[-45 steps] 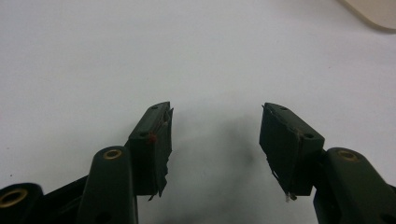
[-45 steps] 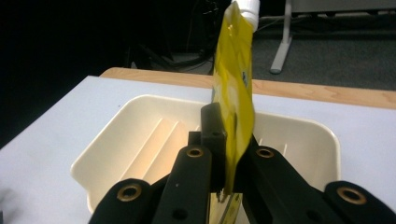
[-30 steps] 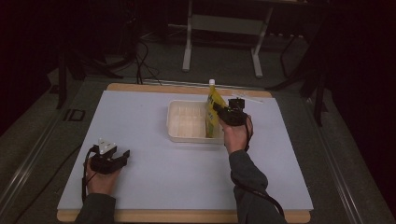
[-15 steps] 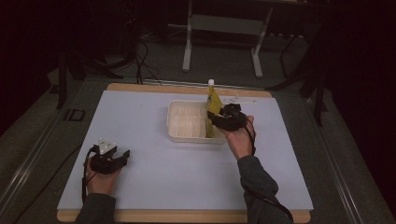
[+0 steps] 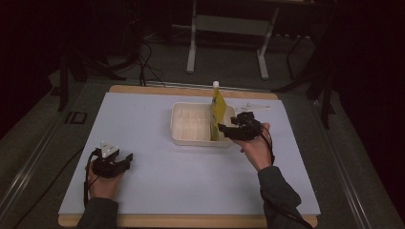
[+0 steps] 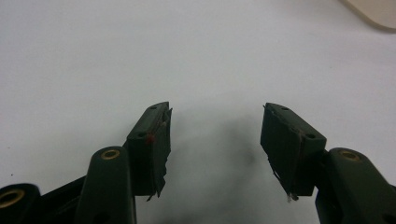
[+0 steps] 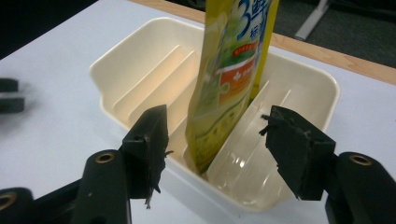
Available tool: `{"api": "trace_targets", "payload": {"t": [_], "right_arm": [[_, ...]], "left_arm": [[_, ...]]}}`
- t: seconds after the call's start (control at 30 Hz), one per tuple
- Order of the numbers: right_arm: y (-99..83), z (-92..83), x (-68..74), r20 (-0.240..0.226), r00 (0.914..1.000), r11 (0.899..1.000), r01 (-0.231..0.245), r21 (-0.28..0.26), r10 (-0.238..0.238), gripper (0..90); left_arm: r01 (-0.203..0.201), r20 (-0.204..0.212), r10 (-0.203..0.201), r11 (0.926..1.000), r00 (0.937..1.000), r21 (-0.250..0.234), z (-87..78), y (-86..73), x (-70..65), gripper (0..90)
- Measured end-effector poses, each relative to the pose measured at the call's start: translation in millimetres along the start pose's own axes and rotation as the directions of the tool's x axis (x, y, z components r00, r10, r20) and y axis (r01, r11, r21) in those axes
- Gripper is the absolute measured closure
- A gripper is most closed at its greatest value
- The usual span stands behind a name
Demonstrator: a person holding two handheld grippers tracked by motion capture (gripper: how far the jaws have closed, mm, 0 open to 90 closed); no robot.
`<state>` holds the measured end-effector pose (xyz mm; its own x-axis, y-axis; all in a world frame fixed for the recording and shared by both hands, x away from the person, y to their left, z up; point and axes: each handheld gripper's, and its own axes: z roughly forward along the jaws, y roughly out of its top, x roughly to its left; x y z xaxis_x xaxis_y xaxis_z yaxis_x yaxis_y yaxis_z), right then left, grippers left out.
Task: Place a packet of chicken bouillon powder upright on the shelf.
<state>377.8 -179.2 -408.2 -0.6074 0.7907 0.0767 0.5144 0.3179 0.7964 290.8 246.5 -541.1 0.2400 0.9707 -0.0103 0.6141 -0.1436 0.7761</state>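
While I look down from the high view, the yellow pouch (image 5: 218, 112) stands upright with a white cap on top, in the right part of the cream tray (image 5: 191, 125), which sits on the pale bench (image 5: 157, 181) toward its far side. My right claw (image 5: 224, 130) hovers at the tray's near right corner, just beside the pouch; its jaws have just been opening and are now released, gripping nothing. My left claw (image 5: 125, 158) rests near the bench's near left corner, well apart from the tray.

In the left gripper view, my left claw (image 6: 215, 135) is spread wide over the bare, matte white bench (image 6: 140, 51), with nothing between its black jaws. Their pads (image 6: 159, 144) look worn and frayed at the edges. A rounded cream corner of the tray (image 6: 378, 11) peeks in at the top right.

In the right gripper view, my right claw (image 7: 215, 140) stands open, and the pouch (image 7: 229, 84) rises between and beyond the jaws, untouched by either. The pouch is glossy, flexible film, yellow-green with blue lettering and an orange label. It stands in a slot between low ribs of the tray (image 7: 121, 65), which is smooth, hard plastic with rounded corners and a rolled rim. A wooden bench edge (image 7: 327, 51) runs behind.
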Motion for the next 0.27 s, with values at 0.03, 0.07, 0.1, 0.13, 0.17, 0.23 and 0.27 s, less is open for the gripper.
{"api": "trace_targets", "payload": {"t": [0.03, 0.07, 0.1, 0.13, 0.17, 0.23, 0.27], "right_arm": [[-2.1, -2.9, 0.3, -0.006, 1.0, 1.0, 0.001, -0.002, -0.001, 38.9], [-4.4, -6.0, 0.5, -0.009, 0.9999, 1.0, 0.008, -0.001, -0.008, 38.9], [-7.0, -9.3, 0.9, -0.011, 0.9998, 1.0, 0.014, 0.0, -0.014, 38.9], [-10.1, -12.7, 0.9, -0.014, 0.9997, 1.0, 0.021, 0.001, -0.021, 38.9], [-13.9, -16.3, 0.8, -0.014, 0.9995, 1.0, 0.028, 0.005, -0.028, 38.8], [-24.0, -24.0, -1.1, -0.01, 0.9992, 0.999, 0.038, 0.009, -0.038, 37.7], [-24.0, -24.0, -1.1, -0.01, 0.9992, 0.999, 0.038, 0.009, -0.038, 37.7]], "left_arm": [[0.002, 0.0, -0.002, 1.0, 1.0, -0.001, 0.0, 0.0, 0.0, 42.0], [0.006, -0.002, -0.006, 1.0, 1.0, -0.004, 0.0, -0.1, -0.2, 42.0], [0.008, -0.003, -0.008, 1.0, 1.0, -0.004, 0.0, -0.1, -0.1, 41.9], [0.009, -0.004, -0.009, 1.0, 1.0, -0.004, -0.1, -0.1, 0.0, 41.7], [0.01, -0.006, -0.01, 0.9999, 0.9999, -0.005, -0.4, -0.1, 0.2, 41.6], [0.013, -0.01, -0.013, 0.9999, 0.9999, -0.006, -0.6, -0.2, 0.5, 41.1], [0.013, -0.01, -0.013, 0.9999, 0.9999, -0.006, -0.6, -0.2, 0.5, 40.5]]}}
